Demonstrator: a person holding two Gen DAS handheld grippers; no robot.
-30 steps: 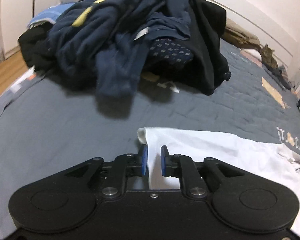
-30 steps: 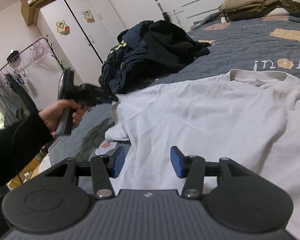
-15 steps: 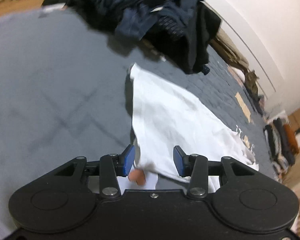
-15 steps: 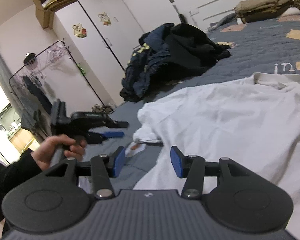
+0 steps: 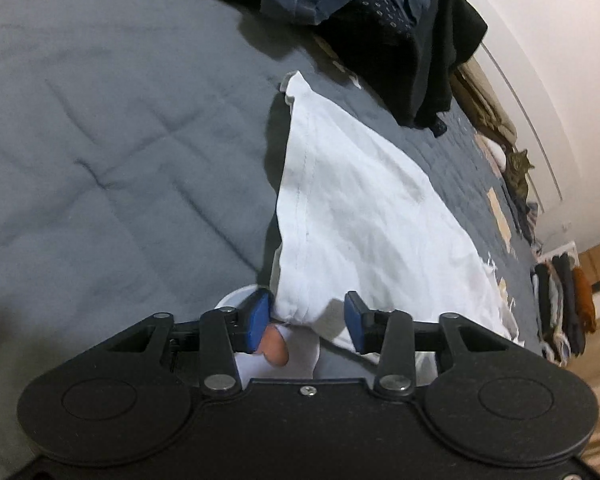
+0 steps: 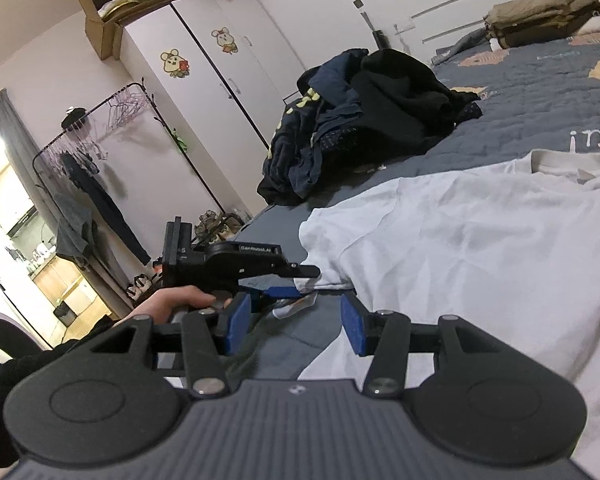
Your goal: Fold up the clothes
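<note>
A white T-shirt lies spread on the grey bed cover. In the left wrist view its sleeve runs away from me, and the sleeve's near corner sits between the jaws of my left gripper. Those jaws are closing; the left pad touches the cloth and the right pad stands clear of it. The right wrist view shows the shirt with its collar at the far right, and the left gripper in a hand at the sleeve's edge. My right gripper hovers open over the cover beside the shirt, holding nothing.
A heap of dark clothes sits on the bed behind the shirt. Folded clothes lie at the far end. A white wardrobe and a clothes rack stand past the bed's left edge.
My left gripper let go of the sleeve's far corner, dropped back along the sleeve edge to its near corner, rolled, and its jaws widened then narrowed. The right gripper barely shifted.
</note>
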